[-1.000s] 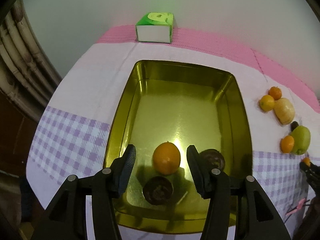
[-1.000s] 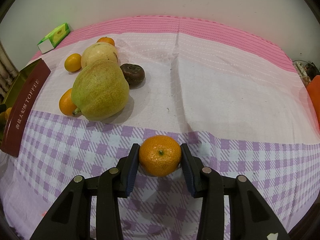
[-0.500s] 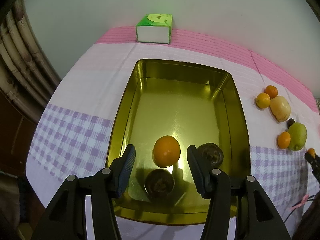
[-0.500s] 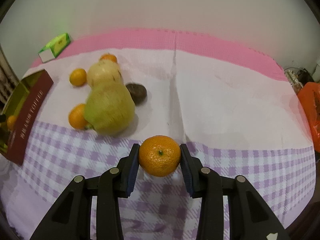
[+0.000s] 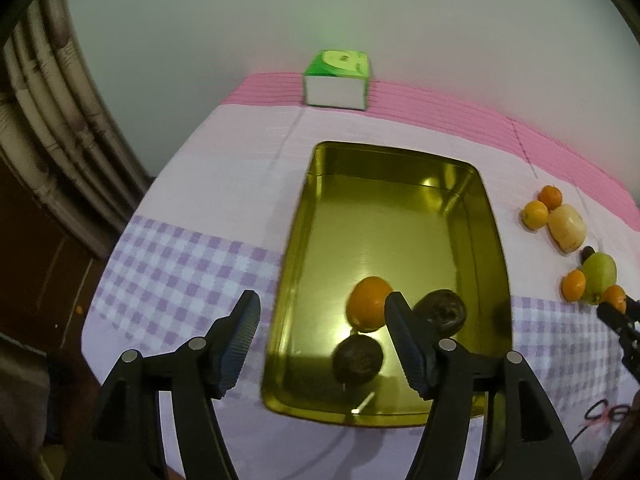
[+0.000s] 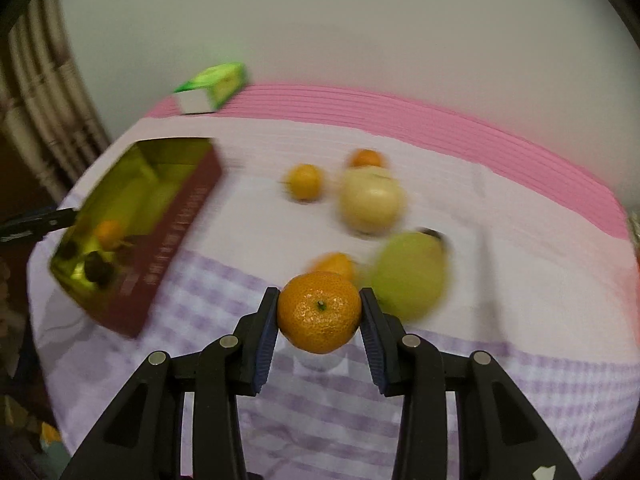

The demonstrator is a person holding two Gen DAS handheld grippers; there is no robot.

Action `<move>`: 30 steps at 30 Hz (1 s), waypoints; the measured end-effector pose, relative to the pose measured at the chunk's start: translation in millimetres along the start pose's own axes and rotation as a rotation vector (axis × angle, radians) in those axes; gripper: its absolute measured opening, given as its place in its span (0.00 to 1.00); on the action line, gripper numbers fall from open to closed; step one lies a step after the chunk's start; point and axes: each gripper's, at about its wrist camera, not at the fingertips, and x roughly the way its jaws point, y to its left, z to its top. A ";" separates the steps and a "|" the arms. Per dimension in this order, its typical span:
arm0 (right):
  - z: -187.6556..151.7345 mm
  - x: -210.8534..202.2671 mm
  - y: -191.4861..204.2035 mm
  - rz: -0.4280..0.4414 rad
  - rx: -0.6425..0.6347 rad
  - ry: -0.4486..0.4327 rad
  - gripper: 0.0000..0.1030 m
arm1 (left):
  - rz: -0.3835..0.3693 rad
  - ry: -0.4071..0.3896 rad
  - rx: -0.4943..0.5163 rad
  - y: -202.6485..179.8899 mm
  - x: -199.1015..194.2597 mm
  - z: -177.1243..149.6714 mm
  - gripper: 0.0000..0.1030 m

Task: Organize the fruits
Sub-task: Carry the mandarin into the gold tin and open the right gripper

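A gold tin tray (image 5: 492, 232) lies on the cloth and holds an orange (image 5: 366, 302) and two dark brown fruits (image 5: 444, 312). My left gripper (image 5: 322, 330) is open and empty, raised above the tray's near left edge. My right gripper (image 6: 319, 316) is shut on a mandarin (image 6: 319, 312), held above the checked cloth. Behind the mandarin lie a green pear (image 6: 408, 276), a pale yellow fruit (image 6: 370, 200), small oranges (image 6: 305, 182) and a dark fruit, partly hidden. The tray also shows in the right wrist view (image 6: 176, 216) at the left.
A green and white box (image 5: 338, 80) stands at the table's back edge by the wall. Pipes (image 5: 44, 128) run down on the left. The loose fruits lie right of the tray in the left wrist view (image 5: 566, 226). The table's front edge is close below both grippers.
My right gripper has lifted the mandarin off the cloth and swung left toward the tray. My left gripper has pulled back and shifted left from over the tray.
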 end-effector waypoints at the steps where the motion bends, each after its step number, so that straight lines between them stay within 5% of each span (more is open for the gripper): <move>1: 3.8 1.6 12.1 0.026 -0.019 0.002 0.36 | 0.002 -0.001 -0.009 3.9 -1.0 -0.4 0.65; 16: 28.9 39.0 151.5 0.250 -0.270 0.072 0.36 | 0.060 0.005 -0.167 56.6 -7.6 -9.2 0.75; 30: 26.0 76.4 177.5 0.255 -0.310 0.171 0.36 | 0.068 0.034 -0.206 64.6 -0.5 -9.3 0.75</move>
